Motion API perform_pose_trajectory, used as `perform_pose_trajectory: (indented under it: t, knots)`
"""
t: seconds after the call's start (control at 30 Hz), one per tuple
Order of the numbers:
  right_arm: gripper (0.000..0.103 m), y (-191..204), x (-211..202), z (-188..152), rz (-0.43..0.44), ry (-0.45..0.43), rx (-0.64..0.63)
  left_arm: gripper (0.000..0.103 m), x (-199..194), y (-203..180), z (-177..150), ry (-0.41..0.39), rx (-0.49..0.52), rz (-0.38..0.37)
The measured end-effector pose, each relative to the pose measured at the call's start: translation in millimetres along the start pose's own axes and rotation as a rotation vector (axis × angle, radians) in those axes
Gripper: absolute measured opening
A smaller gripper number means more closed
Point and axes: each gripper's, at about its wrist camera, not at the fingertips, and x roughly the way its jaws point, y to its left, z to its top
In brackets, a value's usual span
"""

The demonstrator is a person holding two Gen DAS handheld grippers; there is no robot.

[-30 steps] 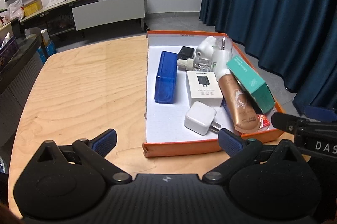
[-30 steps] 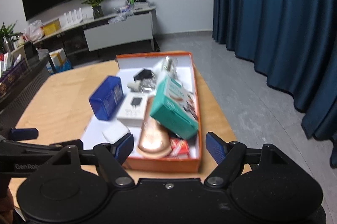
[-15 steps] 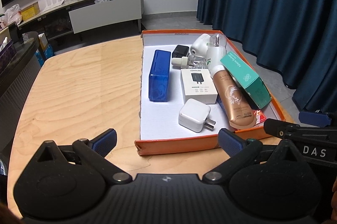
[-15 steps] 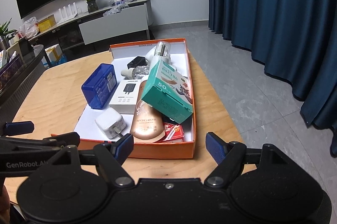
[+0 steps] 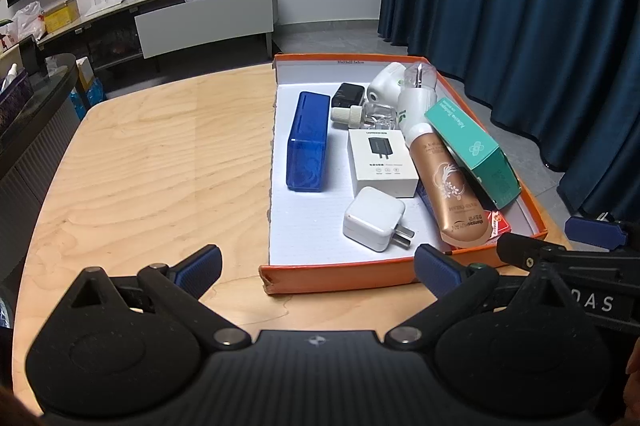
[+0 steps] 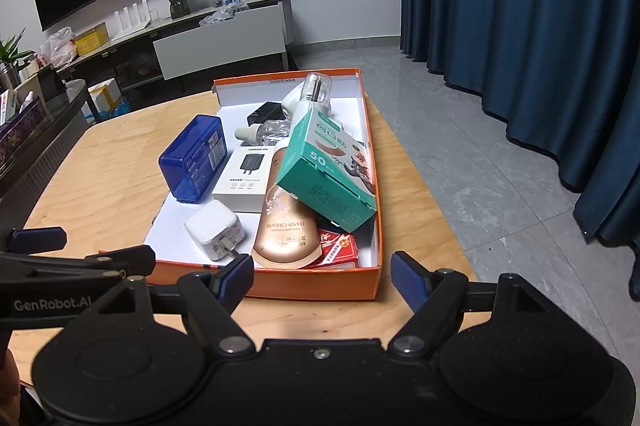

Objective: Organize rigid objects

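An orange box point(image 5: 340, 276) point(image 6: 312, 284) with a white floor sits on the right half of a wooden table point(image 5: 160, 162). Inside lie a blue case point(image 5: 308, 142) point(image 6: 194, 160), a white charger carton point(image 5: 382, 162) point(image 6: 244, 180), a white plug adapter point(image 5: 374, 218) point(image 6: 214, 230), a bronze hand cream tube point(image 5: 446, 186) point(image 6: 284, 226) and a teal carton point(image 5: 472, 150) point(image 6: 328, 174) leaning over it. My left gripper point(image 5: 316, 266) hangs open before the box's near wall. My right gripper point(image 6: 322, 274) is open too, near the same wall, with nothing between its fingers.
At the box's far end are a black charger point(image 5: 350, 94), a clear dropper bottle point(image 5: 366, 116), white bottles point(image 5: 414, 98) and a red packet point(image 6: 338, 246). Dark blue curtains point(image 6: 520, 26) hang on the right over a grey floor. A TV bench point(image 5: 200, 14) stands behind the table.
Both views have drawn back slightly and steadied, so the box sits a little farther off and more centred. Nothing in the box has moved, and both grippers stay open.
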Motion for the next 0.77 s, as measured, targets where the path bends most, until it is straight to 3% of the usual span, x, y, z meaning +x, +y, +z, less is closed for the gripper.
perform_pose_trajectory:
  t: [0.77]
  knots:
    - [0.089,3.3,3.0,-0.9,-0.001,0.002,-0.008,0.103,1.1,2.6,0.7,-0.001,-0.026,-0.003]
